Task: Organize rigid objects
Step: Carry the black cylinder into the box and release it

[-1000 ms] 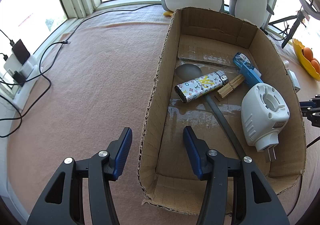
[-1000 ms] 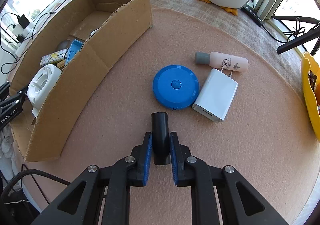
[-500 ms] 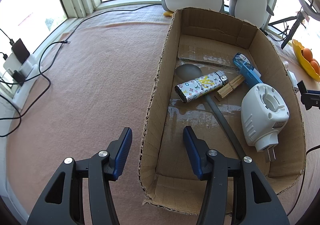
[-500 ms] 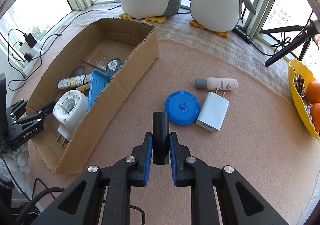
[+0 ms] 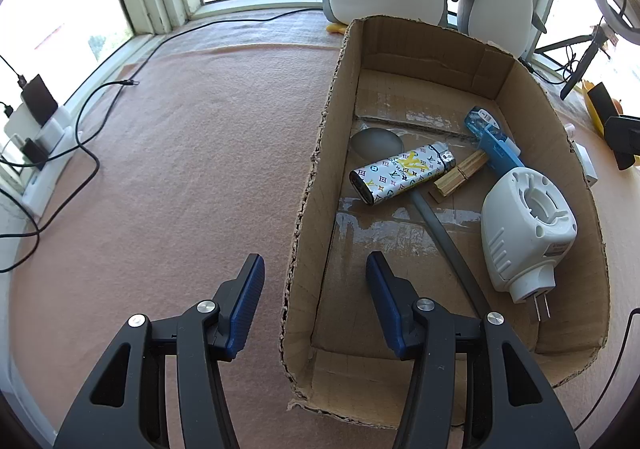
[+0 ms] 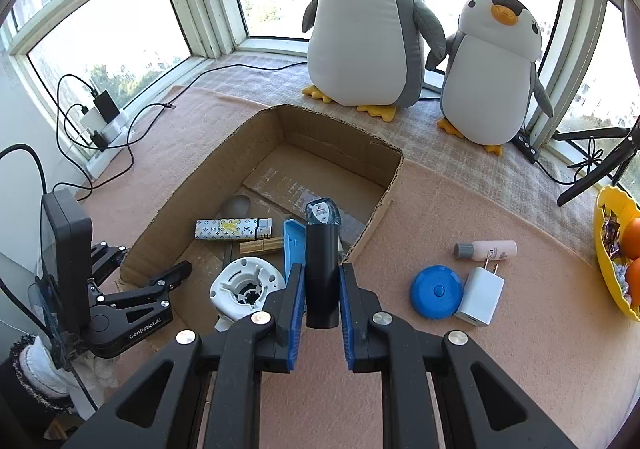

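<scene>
My right gripper [image 6: 322, 269] is shut on a black cylinder [image 6: 322, 249] and holds it in the air over the near right wall of the cardboard box [image 6: 384, 185]. Inside the box lie a patterned lighter [image 5: 400, 173], a wooden clothespin [image 5: 460, 175], a blue plastic piece [image 5: 496, 145], a grey spoon [image 5: 376, 139] and a white plug-in device [image 5: 528, 233]. My left gripper [image 5: 315, 261] stands open astride the box's left wall [image 5: 316, 169], and its pads do not touch the cardboard. A blue round tape measure [image 6: 436, 291], a white charger [image 6: 480, 295] and a pink bottle [image 6: 490, 249] lie on the pink mat right of the box.
Two plush penguins [image 6: 368, 21] [image 6: 496, 69] stand behind the box by the window. A yellow bowl [image 6: 604, 249] of fruit sits at the far right beside a black tripod [image 6: 592, 177]. A power strip [image 6: 104, 117] with chargers and cables lies along the left sill.
My right gripper has risen and swung left with the black cylinder, from above the mat near the tape measure to over the box wall. The left gripper has not moved.
</scene>
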`<state>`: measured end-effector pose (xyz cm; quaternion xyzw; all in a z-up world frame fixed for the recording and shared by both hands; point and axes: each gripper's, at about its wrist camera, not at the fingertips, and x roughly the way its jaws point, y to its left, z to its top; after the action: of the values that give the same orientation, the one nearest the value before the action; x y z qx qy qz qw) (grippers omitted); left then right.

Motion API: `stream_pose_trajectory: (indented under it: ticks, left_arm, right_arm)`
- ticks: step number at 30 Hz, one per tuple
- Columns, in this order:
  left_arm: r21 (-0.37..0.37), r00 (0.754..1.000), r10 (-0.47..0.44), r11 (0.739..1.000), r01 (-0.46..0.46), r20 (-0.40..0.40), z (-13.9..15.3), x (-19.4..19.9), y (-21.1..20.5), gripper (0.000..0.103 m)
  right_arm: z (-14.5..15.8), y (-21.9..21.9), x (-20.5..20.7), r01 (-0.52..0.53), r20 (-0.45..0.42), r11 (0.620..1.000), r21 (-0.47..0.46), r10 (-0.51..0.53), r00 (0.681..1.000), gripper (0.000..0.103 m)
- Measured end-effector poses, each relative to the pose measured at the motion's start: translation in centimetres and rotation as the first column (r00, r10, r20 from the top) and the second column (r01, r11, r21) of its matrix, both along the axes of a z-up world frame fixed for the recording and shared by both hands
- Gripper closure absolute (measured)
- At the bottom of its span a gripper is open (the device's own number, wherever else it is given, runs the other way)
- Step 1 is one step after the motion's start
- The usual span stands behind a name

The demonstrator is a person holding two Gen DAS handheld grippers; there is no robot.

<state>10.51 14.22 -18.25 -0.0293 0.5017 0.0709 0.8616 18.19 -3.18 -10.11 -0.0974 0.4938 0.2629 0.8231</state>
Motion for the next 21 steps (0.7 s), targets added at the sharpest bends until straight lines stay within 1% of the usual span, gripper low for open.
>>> stream_pose_trajectory:
  ticks: [6,16,21]
  left_arm:
    - [-0.002,1.0,0.001,1.0,-0.001,0.001,0.0,0.1,0.0,0.05]
    - [-0.005,1.0,0.001,1.0,-0.001,0.002,0.0,0.0,0.0,0.05]
    - [-0.005,1.0,0.001,1.0,-0.001,0.002,0.0,0.0,0.0,0.05]
  right_arm:
    - [0.2,1.8,0.6,-0.003,0.007,1.0,0.016,0.003,1.0,0.088]
    - [-1.8,4.2,2.1,-0.003,-0.022,1.0,0.008,0.003,1.0,0.088]
    - [-2.4,4.9,2.6,-0.011,-0.023,1.0,-0.019,0.011,1.0,0.088]
